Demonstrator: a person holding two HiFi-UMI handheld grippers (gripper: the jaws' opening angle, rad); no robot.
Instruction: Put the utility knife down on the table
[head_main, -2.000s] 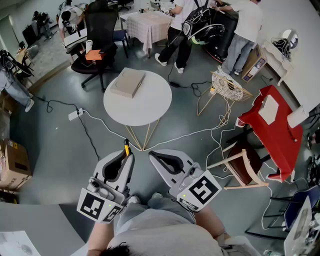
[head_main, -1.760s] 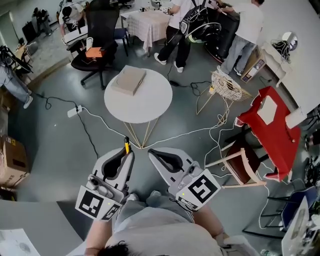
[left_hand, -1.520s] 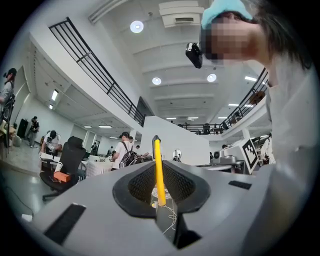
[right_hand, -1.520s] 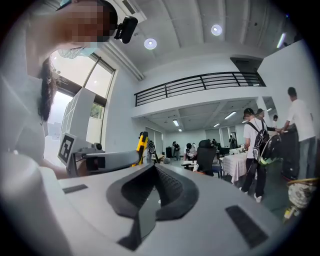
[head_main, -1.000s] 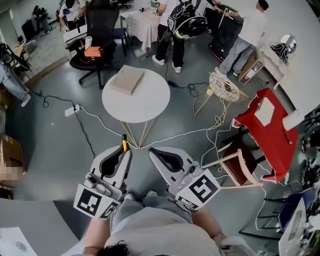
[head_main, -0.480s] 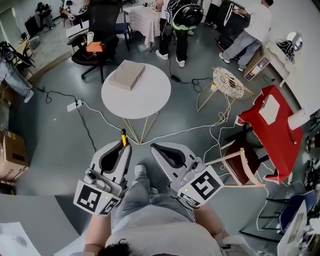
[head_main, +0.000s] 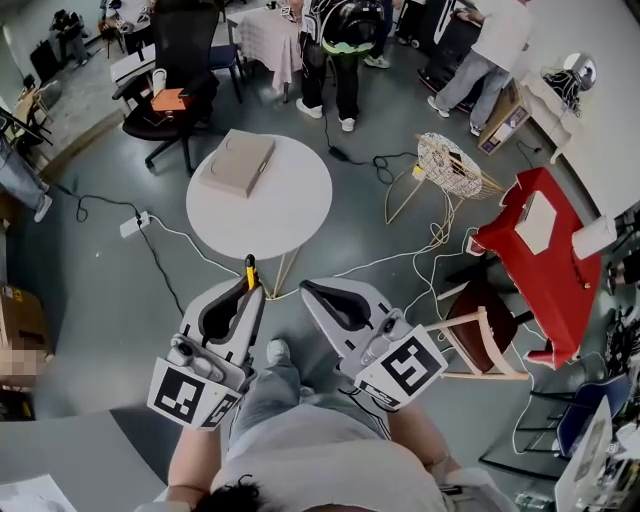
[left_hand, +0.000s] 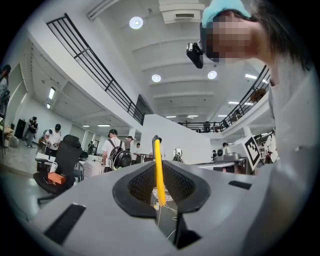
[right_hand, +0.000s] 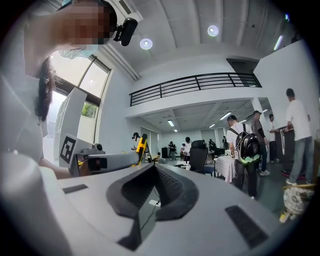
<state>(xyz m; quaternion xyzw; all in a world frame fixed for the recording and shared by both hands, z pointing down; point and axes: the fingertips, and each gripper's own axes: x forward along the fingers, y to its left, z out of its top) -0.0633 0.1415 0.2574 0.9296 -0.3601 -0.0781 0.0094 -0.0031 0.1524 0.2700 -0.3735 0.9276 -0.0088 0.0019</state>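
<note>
A yellow-and-black utility knife (head_main: 249, 270) sticks out past the tip of my left gripper (head_main: 252, 290), which is shut on it. In the left gripper view the knife (left_hand: 159, 170) stands upright as a thin yellow strip between the dark pads. My right gripper (head_main: 308, 290) is held beside it, shut with nothing in it; its pads (right_hand: 170, 187) meet at the tip. The round white table (head_main: 290, 205) stands on the floor ahead of both grippers, carrying a flat beige box (head_main: 236, 162).
White cables (head_main: 170, 240) run over the grey floor around the table's wire legs. A wire basket stand (head_main: 448, 165), a red-draped thing (head_main: 540, 250) and a wooden chair (head_main: 480, 335) are to the right. A black office chair (head_main: 170, 95) and several people (head_main: 345, 40) stand beyond.
The table has drawn nearer and shifted slightly left in the head view as the person steps forward. Both grippers keep their pose, the knife still held in the left one.
</note>
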